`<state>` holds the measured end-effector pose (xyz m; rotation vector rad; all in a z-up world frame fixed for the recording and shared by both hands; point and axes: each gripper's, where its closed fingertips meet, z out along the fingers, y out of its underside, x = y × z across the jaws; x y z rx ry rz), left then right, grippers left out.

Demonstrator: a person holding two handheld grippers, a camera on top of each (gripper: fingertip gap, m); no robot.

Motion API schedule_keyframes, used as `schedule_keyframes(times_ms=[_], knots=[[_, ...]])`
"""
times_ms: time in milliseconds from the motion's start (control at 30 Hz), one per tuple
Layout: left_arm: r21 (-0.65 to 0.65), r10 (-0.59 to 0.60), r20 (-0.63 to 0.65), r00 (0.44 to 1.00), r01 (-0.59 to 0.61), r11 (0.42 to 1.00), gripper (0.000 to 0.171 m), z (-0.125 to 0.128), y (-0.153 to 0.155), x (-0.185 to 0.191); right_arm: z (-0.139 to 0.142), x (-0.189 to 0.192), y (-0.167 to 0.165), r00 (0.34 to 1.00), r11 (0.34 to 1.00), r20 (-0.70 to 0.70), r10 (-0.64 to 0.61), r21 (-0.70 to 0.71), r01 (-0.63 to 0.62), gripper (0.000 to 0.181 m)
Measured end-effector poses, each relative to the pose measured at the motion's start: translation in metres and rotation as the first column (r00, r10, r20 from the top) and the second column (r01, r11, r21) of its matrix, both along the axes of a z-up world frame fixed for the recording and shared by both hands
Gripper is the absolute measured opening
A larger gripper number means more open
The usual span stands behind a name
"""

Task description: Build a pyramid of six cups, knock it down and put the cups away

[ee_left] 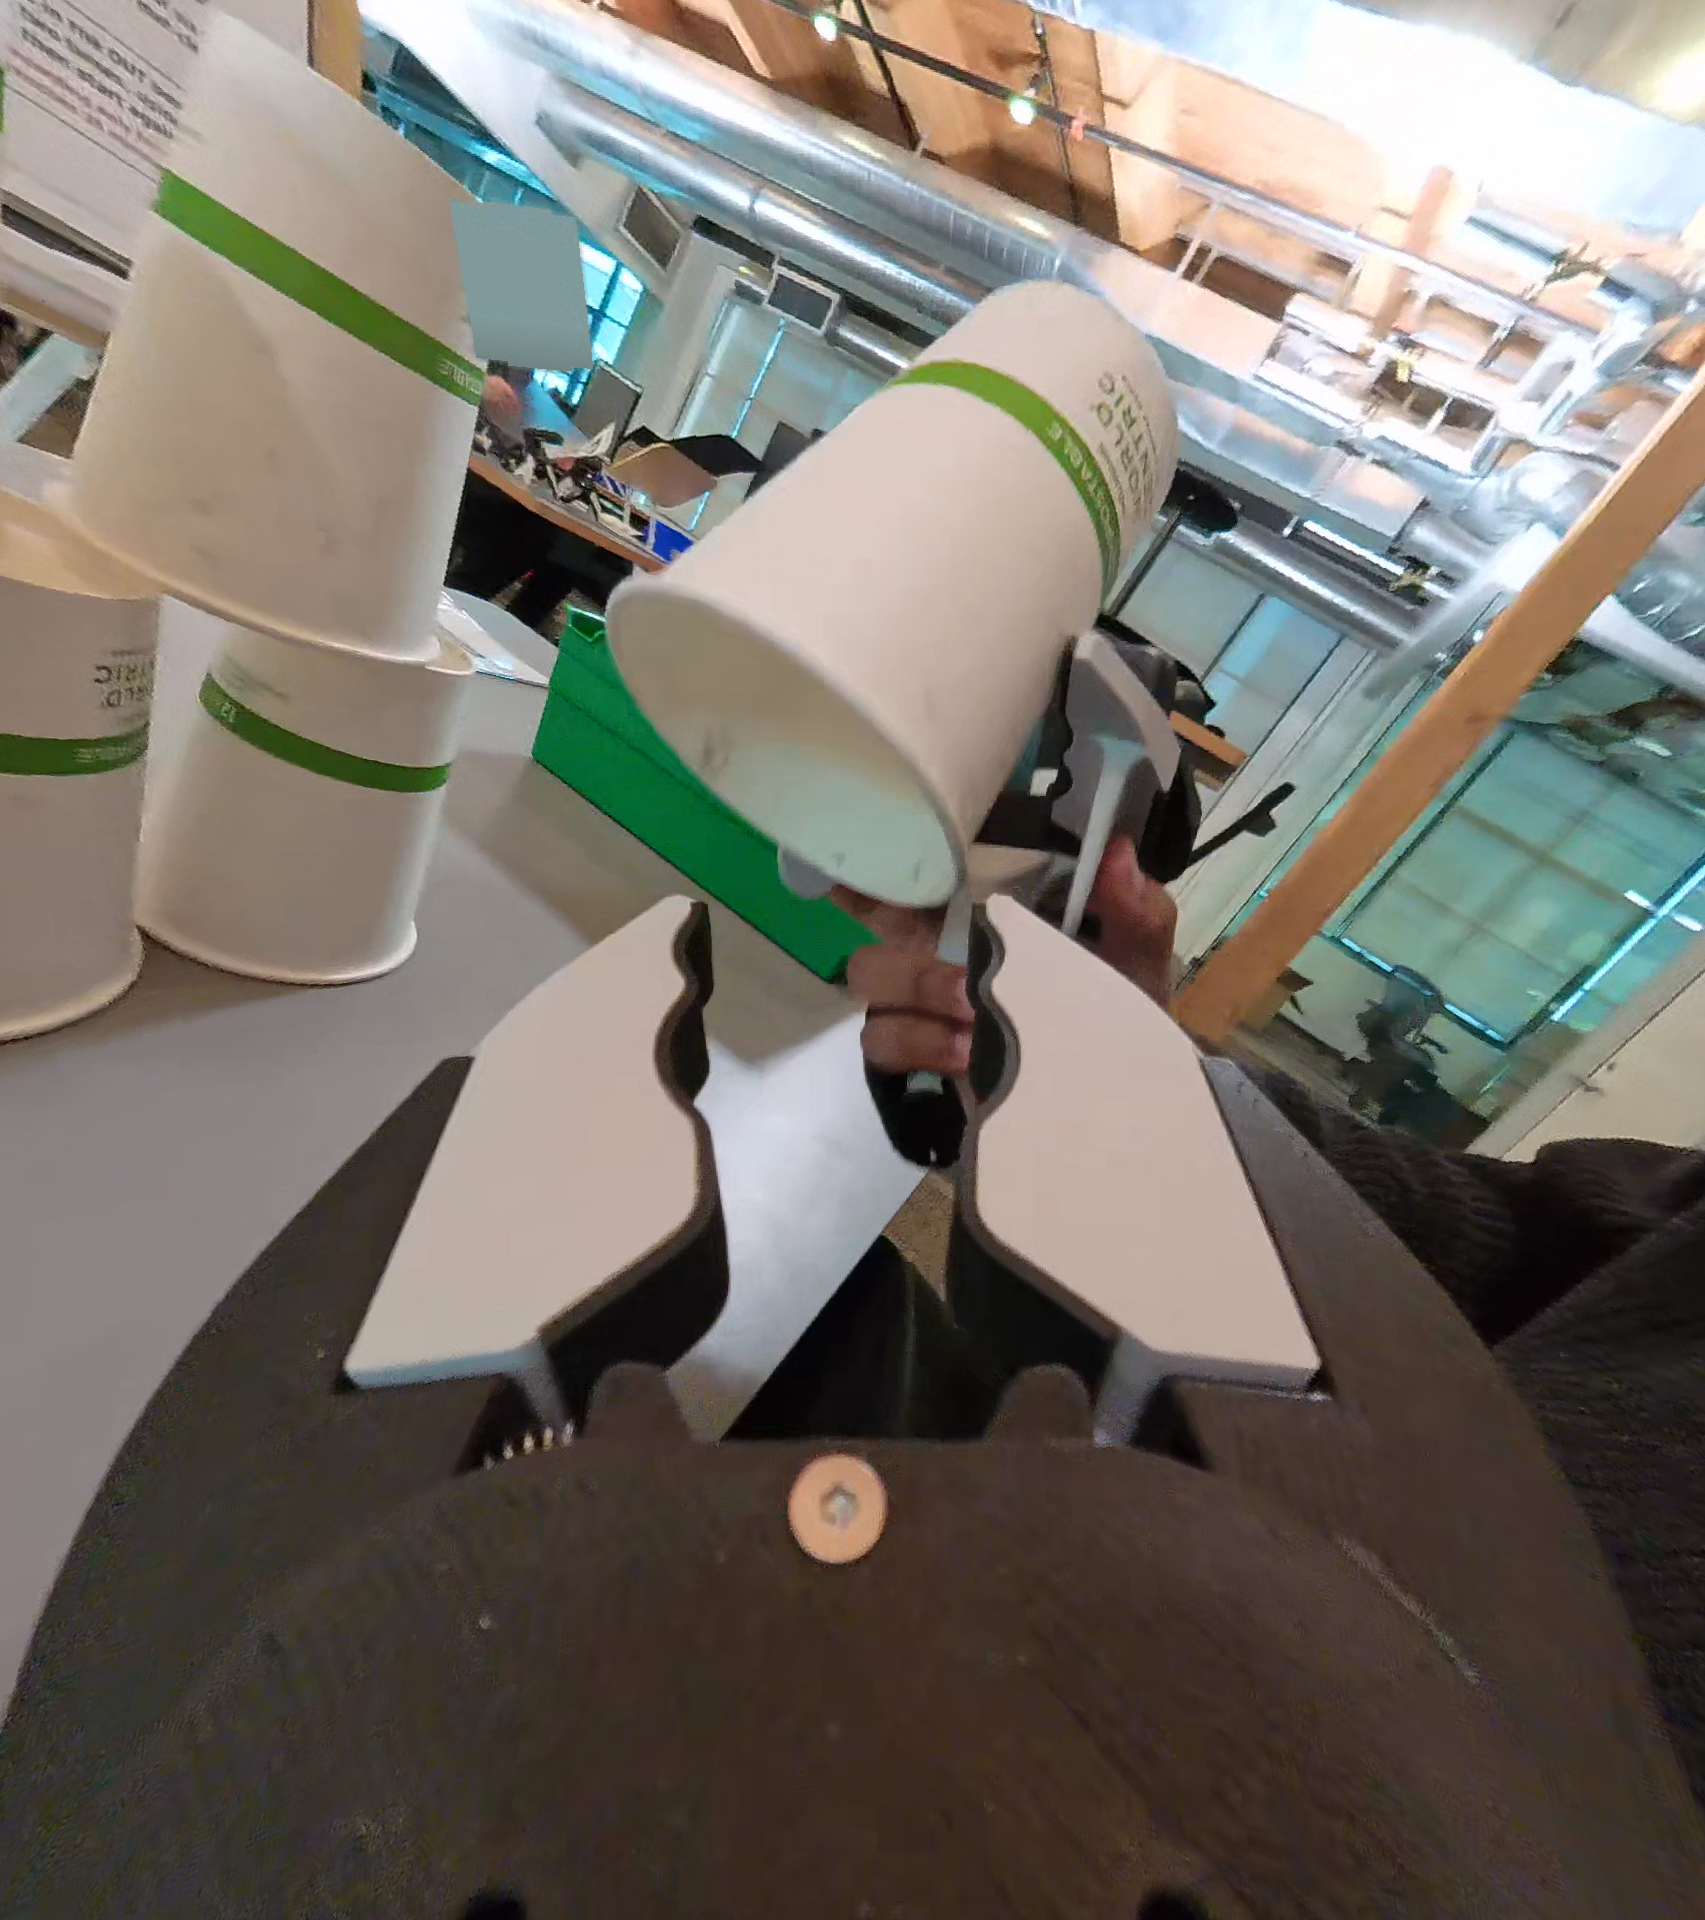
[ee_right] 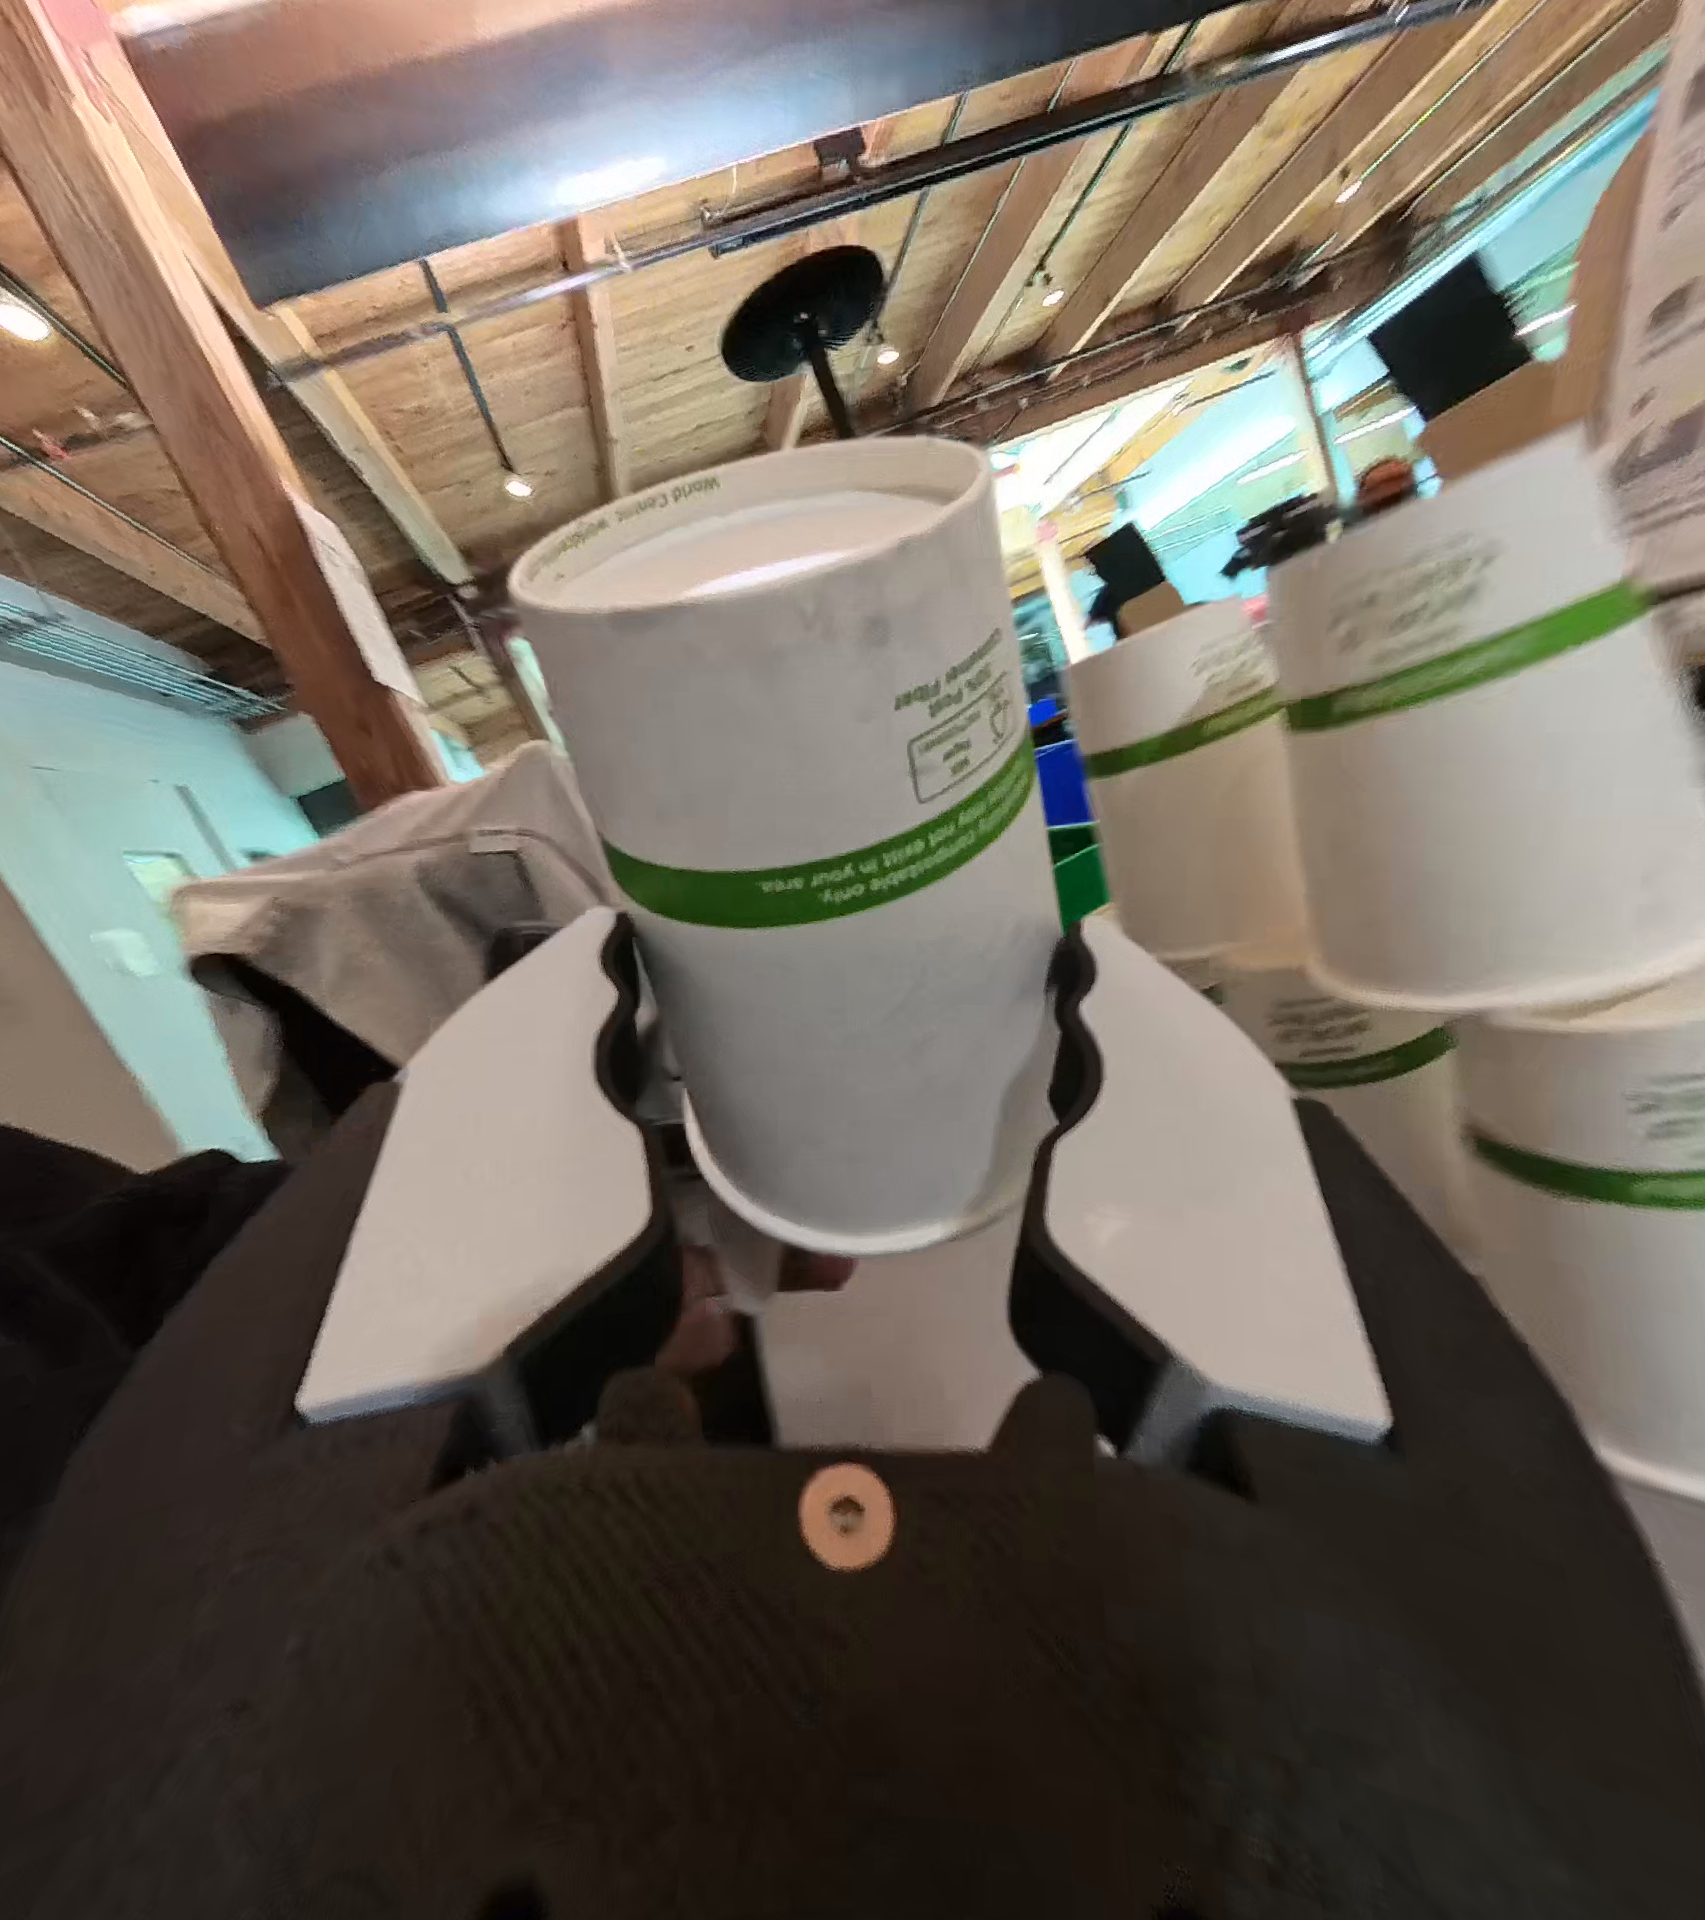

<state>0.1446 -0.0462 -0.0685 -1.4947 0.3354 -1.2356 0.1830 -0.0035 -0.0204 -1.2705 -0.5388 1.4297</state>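
Note:
My right gripper [ee_right: 846, 940] is shut on a white paper cup [ee_right: 806, 790] with a green band, gripping it near the rim and holding it in the air with its base up. In the left wrist view the same cup [ee_left: 889, 623] is tilted, its open mouth facing the camera. The right gripper's fingers [ee_left: 1108, 748] and a hand [ee_left: 1128, 904] show behind it. My left gripper [ee_left: 843, 935] is open and empty, just below that cup, over the edge of the grey table [ee_left: 100, 1195]. Several like cups stand upside down in a stack [ee_left: 287, 790], with tilted upper cups [ee_left: 276, 416].
The stacked cups also show at the right of the right wrist view [ee_right: 1513, 790], the lower ones [ee_right: 1648, 1247] on the table. A green bin [ee_left: 640, 790] sits behind the held cup. A wooden post [ee_left: 1502, 665] stands at the right. A printed sheet [ee_left: 100, 73] hangs behind the stack.

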Motion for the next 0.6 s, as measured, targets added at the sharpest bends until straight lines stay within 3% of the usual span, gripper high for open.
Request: schedule_keyframes(times_ms=[100, 267, 467, 600], knots=[[0.028, -0.005, -0.064, 0.998, 0.007, 1.000, 0.048, -0.004, -0.002, 0.005, 0.016, 0.015, 0.023, 0.986, 0.985, 0.080, -0.149, 0.103, 0.140, 0.079], [0.109, -0.013, -0.187, 0.982, 0.034, 0.993, 0.048, -0.010, -0.012, 0.015, 0.061, 0.012, 0.057, 0.950, 0.945, 0.134, -0.283, 0.206, 0.252, 0.079], [0.134, 0.007, -0.243, 0.970, 0.026, 0.991, 0.048, -0.014, -0.015, 0.018, 0.099, -0.042, 0.115, 0.908, 0.958, 0.324, -0.264, 0.201, 0.207, 0.079], [0.142, 0.003, -0.254, 0.967, 0.034, 0.989, 0.048, -0.014, -0.017, 0.018, 0.091, -0.065, 0.150, 0.853, 0.961, 0.446, -0.273, 0.158, 0.225, 0.079]])
